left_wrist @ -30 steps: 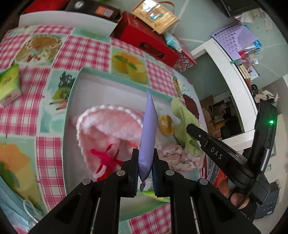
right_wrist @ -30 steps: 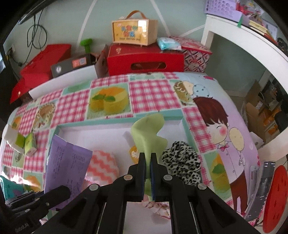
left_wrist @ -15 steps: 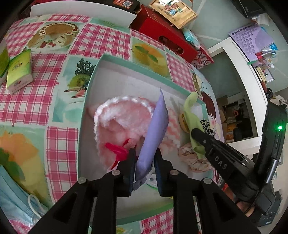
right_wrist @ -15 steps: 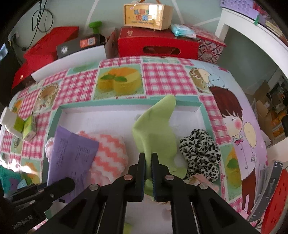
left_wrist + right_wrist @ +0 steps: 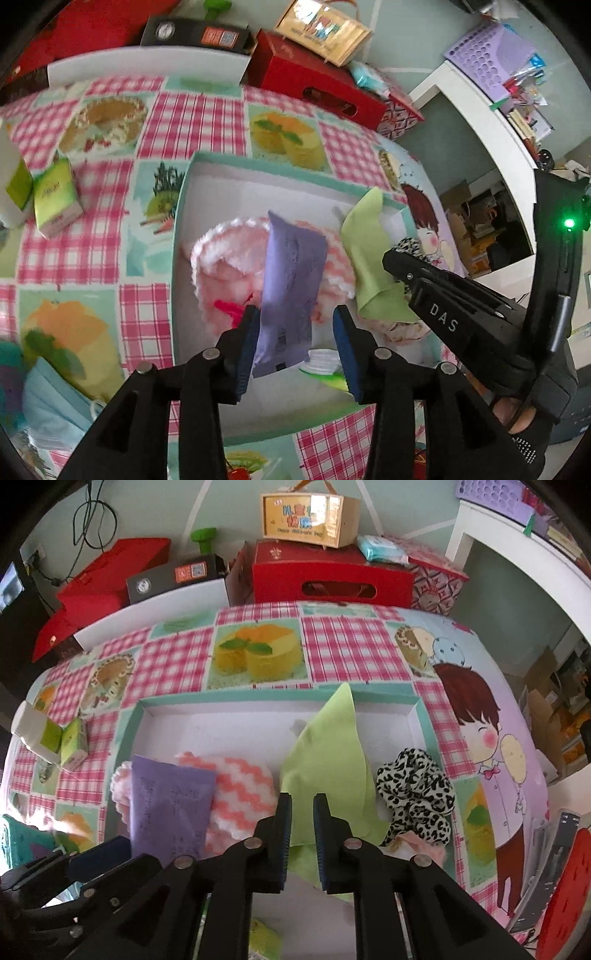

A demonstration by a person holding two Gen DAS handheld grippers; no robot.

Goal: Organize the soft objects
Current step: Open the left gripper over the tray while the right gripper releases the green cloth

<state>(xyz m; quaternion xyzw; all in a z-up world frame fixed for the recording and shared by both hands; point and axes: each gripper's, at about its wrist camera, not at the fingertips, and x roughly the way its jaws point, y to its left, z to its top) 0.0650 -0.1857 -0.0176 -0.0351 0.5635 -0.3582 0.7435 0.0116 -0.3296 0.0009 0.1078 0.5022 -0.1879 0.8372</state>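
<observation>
**Q:** Two views here; what does the left wrist view show, and how should the release go?

**A:** Left gripper (image 5: 295, 332) hangs over a shallow white tray with a teal rim (image 5: 181, 206) on a checked tabletop (image 5: 192, 118). Its jaws are opening, and a lilac packet (image 5: 291, 280) stands between them, leaning against the left pad and clear of the right one. My judgement: keep widening until both pads are clear, then lift straight up so the packet settles flat instead of being dragged. Under the packet lies a fluffy pink-and-white cloth (image 5: 229, 266) with a red trim piece beside it.

**Q:** And the right wrist view?

**A:** Right gripper (image 5: 302, 834) points down into the same tray. Its jaws are also opening, only slightly parted, with the lower edge of a light green cloth (image 5: 328, 760) between them; the pads look no longer pressed on it. The cloth rises to a soft peak and is likely to slump once freed, so I would let go low and slowly. Just right of it sits a black-and-white leopard-print scrunchie (image 5: 417, 794). To the left lies the lilac packet on the pink zigzag cloth.
</observation>
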